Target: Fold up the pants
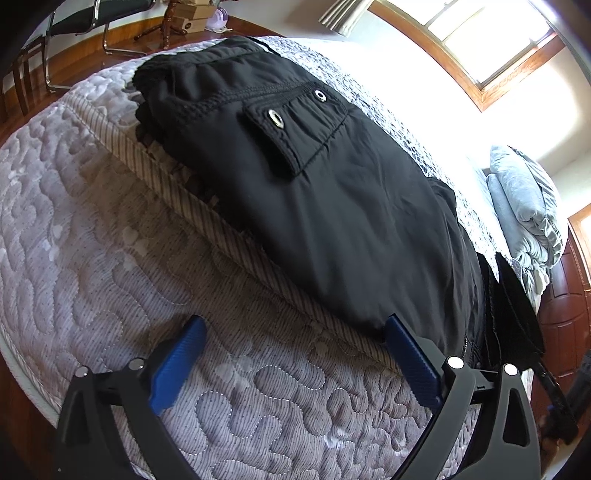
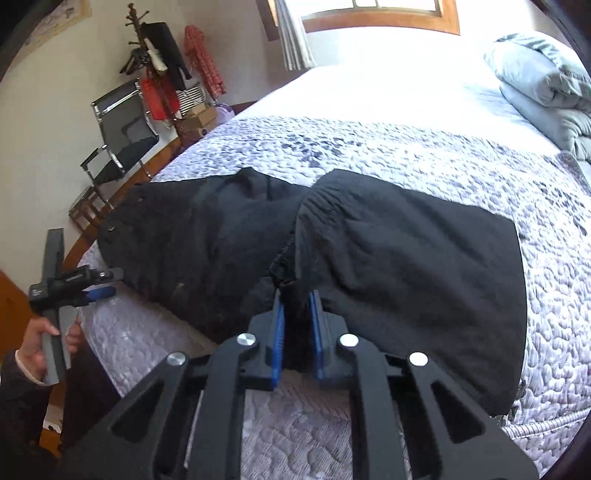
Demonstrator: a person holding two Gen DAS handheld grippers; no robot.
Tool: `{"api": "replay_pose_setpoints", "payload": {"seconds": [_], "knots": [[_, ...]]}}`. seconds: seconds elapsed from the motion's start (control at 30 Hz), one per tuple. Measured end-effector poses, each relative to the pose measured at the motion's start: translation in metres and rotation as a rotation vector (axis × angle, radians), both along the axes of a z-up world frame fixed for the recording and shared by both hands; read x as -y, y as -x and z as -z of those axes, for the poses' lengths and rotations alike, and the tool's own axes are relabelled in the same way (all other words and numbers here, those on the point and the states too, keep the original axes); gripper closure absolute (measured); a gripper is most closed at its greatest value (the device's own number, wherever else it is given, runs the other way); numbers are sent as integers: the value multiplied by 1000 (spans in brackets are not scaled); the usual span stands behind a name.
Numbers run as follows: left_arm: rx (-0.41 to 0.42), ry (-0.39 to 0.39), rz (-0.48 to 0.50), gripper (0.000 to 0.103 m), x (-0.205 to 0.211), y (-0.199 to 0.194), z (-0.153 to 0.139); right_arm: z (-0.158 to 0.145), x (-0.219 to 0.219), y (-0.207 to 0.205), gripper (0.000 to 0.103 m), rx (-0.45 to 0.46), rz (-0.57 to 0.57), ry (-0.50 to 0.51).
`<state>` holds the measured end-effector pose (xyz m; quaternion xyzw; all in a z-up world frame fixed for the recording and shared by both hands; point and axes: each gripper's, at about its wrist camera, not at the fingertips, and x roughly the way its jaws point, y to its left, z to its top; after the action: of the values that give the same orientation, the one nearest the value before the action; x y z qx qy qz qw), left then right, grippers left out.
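A wide bed with a pale lilac quilted mattress point(image 2: 461, 173) fills a sunlit room with a wooden floor, cream walls and a wood-framed window point(image 2: 380, 18) at the far side. One pair of black fabric pants point(image 2: 388, 258) lies across the mattress near its front edge, directly ahead of both sets of jaws, with two metal snaps showing on its pocket flap point(image 1: 295, 125). Ahead and to the right of the jaws sits one folded grey-blue duvet point(image 2: 546, 85); ahead and to the left stand one black chrome-framed chair point(image 2: 122, 144) and one wooden coat stand point(image 2: 155, 62) hung with clothes. The right gripper point(image 2: 297, 295) has its blue-padded jaws nearly closed, pinching a bunched fold of the pants at the middle. The left gripper point(image 1: 295, 328) has its jaws spread wide with nothing between them, the right pad touching the pants' hem over the mattress's piped edge. Bare quilt lies open beyond the pants.
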<state>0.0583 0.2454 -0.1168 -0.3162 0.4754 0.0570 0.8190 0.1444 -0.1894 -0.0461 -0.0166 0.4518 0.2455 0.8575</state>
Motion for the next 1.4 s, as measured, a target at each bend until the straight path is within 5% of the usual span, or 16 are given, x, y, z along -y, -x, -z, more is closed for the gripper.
{"api": "replay_pose_setpoints", "payload": {"seconds": [0.43, 0.67, 0.97, 1.07, 1.4], "knots": [[4, 70, -44, 5, -8, -1, -3, 55, -33, 3, 87, -70, -54, 128], [19, 123, -99, 5, -23, -1, -8, 40, -21, 9, 65, -80, -47, 44], [29, 143, -161, 5, -47, -13, -13, -6, 38, 33, 63, -56, 63, -150], [22, 181, -171, 5, -51, -20, -6, -15, 63, 38, 52, -24, 135, -130], [25, 235, -219, 5, -55, -39, 12, -6, 118, 40, 52, -25, 289, -121]]}}
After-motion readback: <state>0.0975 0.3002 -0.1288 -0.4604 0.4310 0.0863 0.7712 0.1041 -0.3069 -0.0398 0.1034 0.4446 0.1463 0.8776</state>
